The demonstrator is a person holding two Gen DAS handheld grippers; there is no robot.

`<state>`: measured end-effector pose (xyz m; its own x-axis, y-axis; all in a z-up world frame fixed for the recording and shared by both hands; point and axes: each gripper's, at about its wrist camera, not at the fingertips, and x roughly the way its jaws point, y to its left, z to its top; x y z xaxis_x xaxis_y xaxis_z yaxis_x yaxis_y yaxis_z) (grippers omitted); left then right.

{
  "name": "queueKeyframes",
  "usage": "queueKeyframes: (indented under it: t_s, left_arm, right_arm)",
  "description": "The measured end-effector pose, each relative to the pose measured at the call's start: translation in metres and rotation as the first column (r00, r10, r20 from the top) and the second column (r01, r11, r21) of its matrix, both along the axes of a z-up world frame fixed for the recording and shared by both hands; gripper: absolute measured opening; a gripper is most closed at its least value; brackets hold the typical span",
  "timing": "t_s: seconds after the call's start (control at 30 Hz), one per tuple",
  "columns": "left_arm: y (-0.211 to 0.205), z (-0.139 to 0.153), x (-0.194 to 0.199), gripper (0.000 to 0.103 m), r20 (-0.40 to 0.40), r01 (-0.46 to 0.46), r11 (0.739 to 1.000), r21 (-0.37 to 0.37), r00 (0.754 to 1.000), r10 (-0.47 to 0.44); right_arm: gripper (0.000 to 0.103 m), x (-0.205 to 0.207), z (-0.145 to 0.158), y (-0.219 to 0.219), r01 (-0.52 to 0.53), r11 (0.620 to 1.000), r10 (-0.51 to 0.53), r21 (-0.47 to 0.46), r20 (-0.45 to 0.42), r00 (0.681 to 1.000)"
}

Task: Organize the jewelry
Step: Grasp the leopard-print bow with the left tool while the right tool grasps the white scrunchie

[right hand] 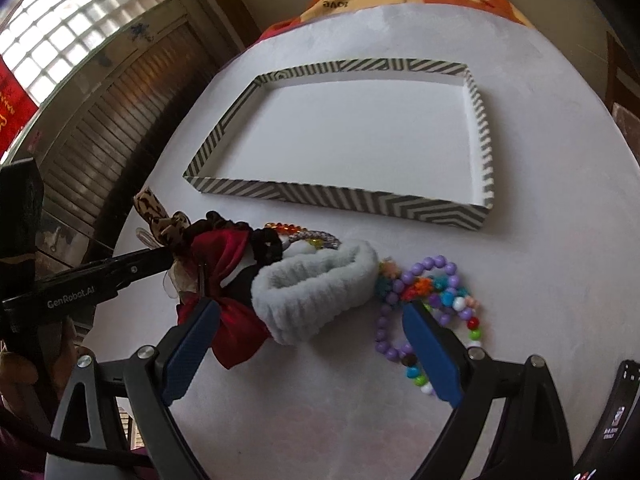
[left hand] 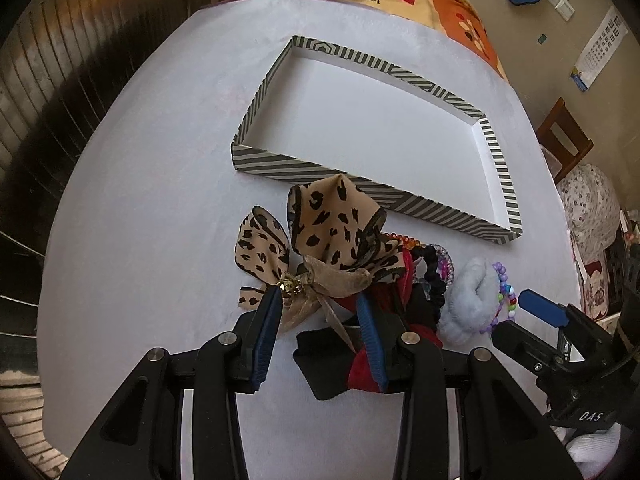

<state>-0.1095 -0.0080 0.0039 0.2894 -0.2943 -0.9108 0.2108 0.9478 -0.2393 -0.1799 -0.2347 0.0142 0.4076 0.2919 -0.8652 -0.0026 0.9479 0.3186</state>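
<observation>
The left gripper [left hand: 318,304] has its jaws apart, one at each side of the gauzy knot and gold charm of the leopard-print bow [left hand: 320,236]; neither pad visibly presses, so this reads as lining up a pick rather than a grip. The right gripper [right hand: 310,318] also has its jaws spread wide, over the pale fluffy band [right hand: 316,292], with one pad by the red satin bow [right hand: 228,312] and the other over the purple bead bracelets [right hand: 432,292]. Everything to be sorted lies in one tangled heap on the white table [left hand: 140,220], just in front of the striped tray [left hand: 496,168], which holds nothing; piling the pieces beside the tray's near wall probably keeps each carry short. The heap hides much: a black scrunchie [right hand: 268,244], orange beads and something sparkly show only in part, and what lies under the bows cannot be made out. The dark cloth beneath the left jaws is hard to identify, and both grippers' bodies are cut off by the frame edges.
</observation>
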Motion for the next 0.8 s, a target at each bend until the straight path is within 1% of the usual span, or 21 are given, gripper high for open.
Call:
queueKeyframes:
  t_s: [0.13, 0.27, 0.4, 0.53, 0.63, 0.8]
  left_arm:
    - [0.002, -0.002, 0.005, 0.017, 0.004, -0.014, 1.0, 0.002, 1.0, 0.014]
    - [0.002, -0.005, 0.012, 0.017, -0.011, -0.022, 1.0, -0.009, 1.0, 0.022]
    - [0.006, -0.01, 0.023, 0.017, -0.034, -0.058, 0.998, -0.027, 0.998, 0.057]
    - [0.005, -0.013, 0.035, 0.017, -0.038, -0.065, 0.998, -0.02, 0.997, 0.064]
    - [0.004, -0.016, 0.045, 0.017, -0.045, -0.076, 0.997, -0.03, 0.996, 0.075]
    - [-0.004, -0.027, 0.058, 0.017, -0.072, -0.071, 0.997, -0.013, 0.995, 0.07]
  right_arm:
    - [0.095, 0.001, 0.0, 0.003, 0.007, 1.0, -0.007, 0.007, 0.0, 1.0]
    - [0.095, 0.004, -0.005, 0.007, 0.004, 1.0, -0.004, -0.021, -0.016, 1.0]
    - [0.095, 0.006, -0.012, 0.009, 0.019, 0.999, -0.02, -0.037, -0.026, 0.999]
    - [0.095, 0.008, -0.018, 0.011, 0.018, 0.999, -0.02, -0.048, -0.04, 0.999]
    - [0.095, 0.009, -0.019, 0.011, 0.022, 0.999, -0.024, -0.043, -0.036, 0.999]
    - [0.095, 0.014, -0.025, 0.009, 0.046, 0.998, -0.047, -0.032, -0.036, 0.998]
